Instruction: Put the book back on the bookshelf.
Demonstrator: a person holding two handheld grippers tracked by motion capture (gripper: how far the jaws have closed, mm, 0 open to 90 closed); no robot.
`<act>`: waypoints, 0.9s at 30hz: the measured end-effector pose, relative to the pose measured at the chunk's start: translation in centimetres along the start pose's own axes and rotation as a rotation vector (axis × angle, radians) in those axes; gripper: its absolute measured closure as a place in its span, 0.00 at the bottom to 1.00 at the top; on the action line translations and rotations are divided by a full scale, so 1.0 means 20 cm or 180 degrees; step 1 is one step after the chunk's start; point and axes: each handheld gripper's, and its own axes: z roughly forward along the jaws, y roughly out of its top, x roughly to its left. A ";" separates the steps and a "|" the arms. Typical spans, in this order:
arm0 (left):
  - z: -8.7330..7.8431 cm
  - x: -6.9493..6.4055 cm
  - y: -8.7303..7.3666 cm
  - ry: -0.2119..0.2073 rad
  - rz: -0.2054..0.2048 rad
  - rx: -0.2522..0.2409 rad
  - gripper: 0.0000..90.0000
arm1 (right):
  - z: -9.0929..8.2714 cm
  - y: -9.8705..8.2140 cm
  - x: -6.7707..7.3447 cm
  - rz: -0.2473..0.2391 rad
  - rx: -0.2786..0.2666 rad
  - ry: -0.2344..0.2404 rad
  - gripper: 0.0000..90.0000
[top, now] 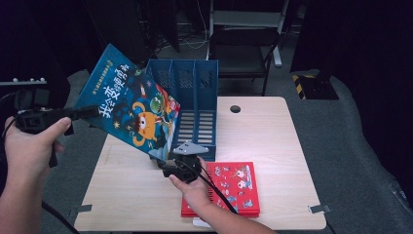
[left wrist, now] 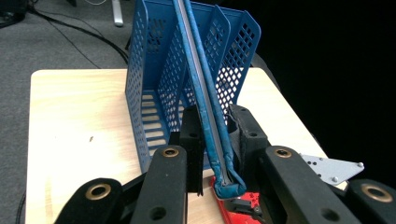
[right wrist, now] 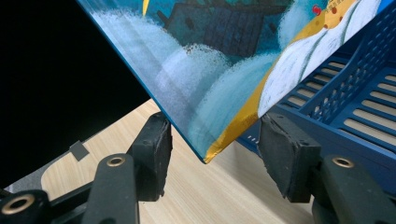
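Above the left front of the pale wooden bench (top: pixel 272 146), a thin blue picture book with a cartoon monster on its cover (top: pixel 129 107) hangs tilted in the air, its upper left corner high and out past the bench edge, its lower corner dipping toward the front of the blue perforated plastic file rack with upright dividers (top: pixel 195 97).

Left gripper (top: pixel 80 113): fingers (left wrist: pixel 192 140) pinch the book by its edge; the left gripper view looks straight down the spine, which runs away from the fingers and lines up with a slot between two dividers of the rack (left wrist: pixel 154 79).

Right gripper (top: pixel 168 163): fingers (right wrist: pixel 152 154) stand spread either side of the book's lower corner (right wrist: pixel 210 140), not pressing it (a clear gap shows at both pads). That corner sits between them and just above the bench, with the rack's front lip (right wrist: pixel 336 121) just beside it.

Relation that matters: the book's long axis slopes down from the left hand toward the rack, and the lower corner is nearer the right hand, so steering it into a slot likely falls to the right.

High view gives the tilt and a flat red picture book (top: pixel 234 187) lying at the bench's front edge under the right forearm; the left gripper view alone shows the slot alignment.
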 end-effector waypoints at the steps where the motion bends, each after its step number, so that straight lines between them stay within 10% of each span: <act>1: 0.00 0.00 0.00 0.0008 -0.0012 0.0002 0.85 | 0.00 0.00 0.00 -0.0002 0.0000 0.0009 0.49; 27: -0.01 -0.01 0.08 0.0292 -0.0049 0.0055 0.86 | 0.12 0.06 0.01 0.0116 0.0136 0.0241 0.49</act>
